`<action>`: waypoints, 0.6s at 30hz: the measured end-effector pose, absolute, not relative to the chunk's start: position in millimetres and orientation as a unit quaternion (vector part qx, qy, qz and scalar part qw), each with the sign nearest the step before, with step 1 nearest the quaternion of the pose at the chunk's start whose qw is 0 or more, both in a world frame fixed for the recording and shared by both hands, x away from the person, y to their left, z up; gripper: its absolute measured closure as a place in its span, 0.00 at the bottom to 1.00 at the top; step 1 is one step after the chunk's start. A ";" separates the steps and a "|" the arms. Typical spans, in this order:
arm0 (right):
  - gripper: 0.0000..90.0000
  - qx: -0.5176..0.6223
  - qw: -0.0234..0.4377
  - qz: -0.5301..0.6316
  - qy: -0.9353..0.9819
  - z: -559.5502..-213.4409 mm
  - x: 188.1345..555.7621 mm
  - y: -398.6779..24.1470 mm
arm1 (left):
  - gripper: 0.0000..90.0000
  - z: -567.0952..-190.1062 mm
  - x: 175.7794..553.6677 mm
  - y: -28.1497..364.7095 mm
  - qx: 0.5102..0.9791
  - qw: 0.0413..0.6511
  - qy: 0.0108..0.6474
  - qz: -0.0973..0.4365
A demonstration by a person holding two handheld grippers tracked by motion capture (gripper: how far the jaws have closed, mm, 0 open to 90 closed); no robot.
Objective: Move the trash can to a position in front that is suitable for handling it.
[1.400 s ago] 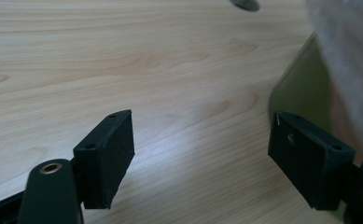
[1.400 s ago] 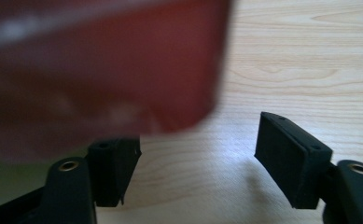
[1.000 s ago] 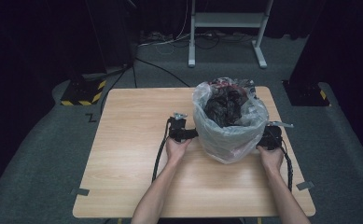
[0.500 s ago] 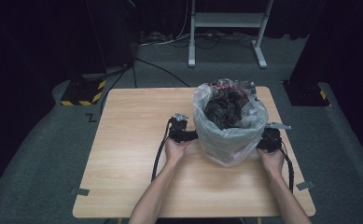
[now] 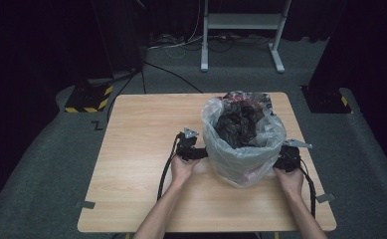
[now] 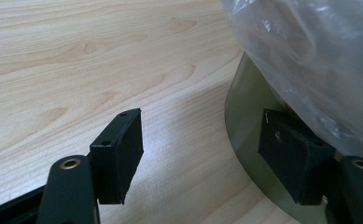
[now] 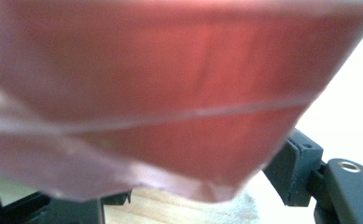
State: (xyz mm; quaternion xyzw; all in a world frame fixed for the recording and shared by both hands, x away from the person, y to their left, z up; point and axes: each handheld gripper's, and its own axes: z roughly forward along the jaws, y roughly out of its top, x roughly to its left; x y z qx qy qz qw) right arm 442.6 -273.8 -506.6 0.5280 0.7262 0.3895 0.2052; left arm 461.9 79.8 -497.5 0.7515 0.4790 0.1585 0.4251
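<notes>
A bin (image 5: 241, 167) lined with a clear plastic bag (image 5: 212, 117) stands on the right half of the wooden table (image 5: 141, 129); dark crumpled stuff (image 5: 237, 124) fills it. My left gripper (image 5: 200, 152) lies low against the bin's left side. In the left gripper view its jaws (image 6: 205, 158) stand apart over bare wood, one pad against the bin's wall (image 6: 244, 112) under the bag (image 6: 310, 51). My right gripper (image 5: 282, 159) sits at the bin's right side, its jaws (image 7: 188, 186) wide, the reddish wall (image 7: 170, 84) close in front. Both pairs of jaws have just closed slightly.
A hand holds each gripper from the near edge, cables trailing back along the table. The left half of the table is bare wood. Beyond the far edge are a yellow-black striped block (image 5: 85, 99), floor cables and a white stand base (image 5: 241, 22).
Both hands and the bin between them have shifted a little toward the near edge of the table. The bag's rim has swayed slightly.
</notes>
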 end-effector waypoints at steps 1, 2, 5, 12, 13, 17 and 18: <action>0.38 0.528 0.205 0.389 0.726 -506.6 442.6 -273.8 | 0.34 -497.4 460.4 80.7 0.752 0.424 0.480 0.157; 0.35 0.524 0.205 0.389 0.730 -507.4 441.0 -273.8 | 0.31 -497.9 458.2 84.2 0.751 0.425 0.482 0.152; 0.29 0.528 0.190 0.384 0.733 -510.7 440.4 -275.0 | 0.26 -497.7 455.2 89.2 0.754 0.415 0.486 0.152; 0.29 0.538 0.222 0.347 0.736 -522.8 432.3 -281.6 | 0.25 -494.1 440.6 119.9 0.752 0.381 0.505 0.186; 0.29 0.536 0.231 0.337 0.739 -522.9 431.8 -280.8 | 0.24 -495.1 438.6 125.1 0.753 0.369 0.512 0.188; 0.25 0.534 0.240 0.326 0.742 -523.2 433.2 -280.8 | 0.25 -498.8 431.6 142.5 0.748 0.341 0.531 0.206; 0.25 0.534 0.240 0.326 0.742 -523.2 433.2 -280.8 | 0.25 -498.8 431.6 142.5 0.748 0.341 0.531 0.206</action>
